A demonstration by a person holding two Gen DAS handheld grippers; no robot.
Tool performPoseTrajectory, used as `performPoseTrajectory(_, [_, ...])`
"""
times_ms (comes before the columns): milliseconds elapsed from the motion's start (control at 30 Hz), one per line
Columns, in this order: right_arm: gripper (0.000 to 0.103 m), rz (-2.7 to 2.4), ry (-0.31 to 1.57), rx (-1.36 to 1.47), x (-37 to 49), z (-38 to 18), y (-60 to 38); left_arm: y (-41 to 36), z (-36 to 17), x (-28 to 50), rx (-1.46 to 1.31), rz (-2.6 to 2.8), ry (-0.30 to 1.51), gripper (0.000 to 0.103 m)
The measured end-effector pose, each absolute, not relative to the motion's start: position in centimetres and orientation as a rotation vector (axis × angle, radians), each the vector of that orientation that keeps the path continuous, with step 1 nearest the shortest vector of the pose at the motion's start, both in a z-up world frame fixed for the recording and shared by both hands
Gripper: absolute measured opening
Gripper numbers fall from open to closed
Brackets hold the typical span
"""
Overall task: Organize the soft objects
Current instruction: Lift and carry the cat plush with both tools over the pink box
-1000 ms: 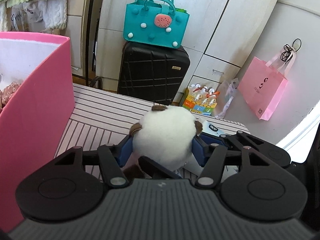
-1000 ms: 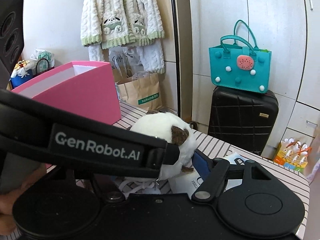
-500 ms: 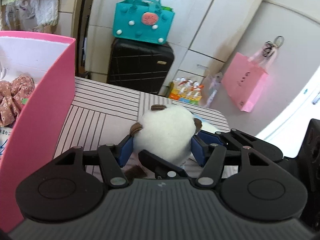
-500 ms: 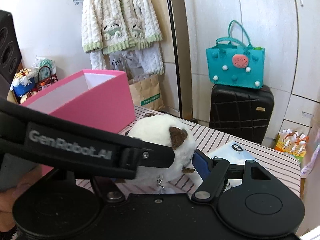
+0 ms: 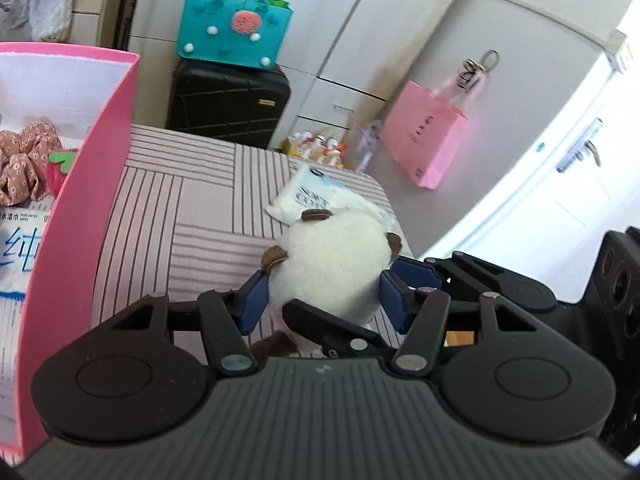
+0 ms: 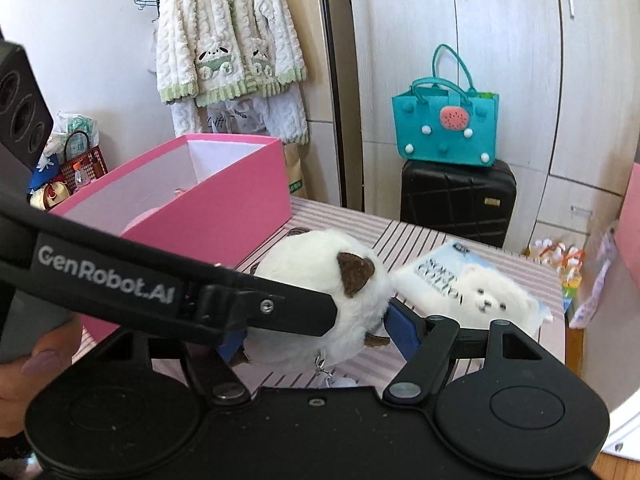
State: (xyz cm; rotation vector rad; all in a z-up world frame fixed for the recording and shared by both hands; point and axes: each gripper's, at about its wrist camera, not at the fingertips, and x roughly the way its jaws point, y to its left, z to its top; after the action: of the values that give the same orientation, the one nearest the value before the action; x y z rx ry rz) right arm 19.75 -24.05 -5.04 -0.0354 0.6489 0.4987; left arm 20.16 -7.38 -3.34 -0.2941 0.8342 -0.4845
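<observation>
A white plush toy (image 5: 332, 264) with brown ears hangs just above the striped table (image 5: 180, 208), held from two sides. My left gripper (image 5: 324, 284) has its blue pads (image 5: 252, 300) pressed into the toy's flanks, and its jaws are closing on it. My right gripper (image 6: 316, 336) is shut on the same plush toy (image 6: 320, 280), with one blue pad (image 6: 400, 332) against its right side. The left gripper's black finger crosses the right wrist view. The open pink box (image 5: 80, 220) stands left of the toy and holds a floral scrunchie (image 5: 24, 160) and a wipes pack (image 5: 16, 260).
A tissue pack (image 6: 472, 288) printed with a white bear lies on the table (image 6: 400, 240) just beyond the toy. Behind the table stand a black suitcase (image 6: 456, 200) with a teal bag (image 6: 444, 128) on top, and a pink paper bag (image 5: 424, 136). A hand (image 6: 24, 360) shows at the left edge.
Both grippers have risen with the plush toy and swung, so the pink box's inside now shows. The tissue pack, earlier hidden behind the toy, lies uncovered on the table.
</observation>
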Motion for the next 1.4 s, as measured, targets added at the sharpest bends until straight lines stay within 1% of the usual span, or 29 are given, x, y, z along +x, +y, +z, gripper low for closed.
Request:
performPoseTrajectory(167, [0.077, 0.480, 0.714, -0.080, 18.0, -4.9, -23.0, -6.3, -3.3, 19.1, -0.299, -0.567, 0.905, 0.056])
performPoseTrajectory(500, [0.076, 0.538, 0.769, -0.049, 15.0, -4.3, -21.5, -5.1, -2.6, 15.4, -0.180, -0.592, 0.916, 0.054])
performPoseTrajectory(900, [0.076, 0.584, 0.724, -0.100, 11.2, -1.0, -19.3, -2.5, 1.1, 11.7, -0.127, -0.624, 0.892, 0.054])
performPoseTrajectory(1200, [0.076, 0.630, 0.726, -0.107, 9.8, 0.5, -17.1, -0.1, 2.8, 10.3, -0.112, -0.619, 0.927, 0.054])
performPoseTrajectory(1400, [0.076, 0.661, 0.708, -0.096, 9.1, 2.1, -15.5, 2.1, 4.2, 9.3, -0.143, -0.601, 0.891, 0.054])
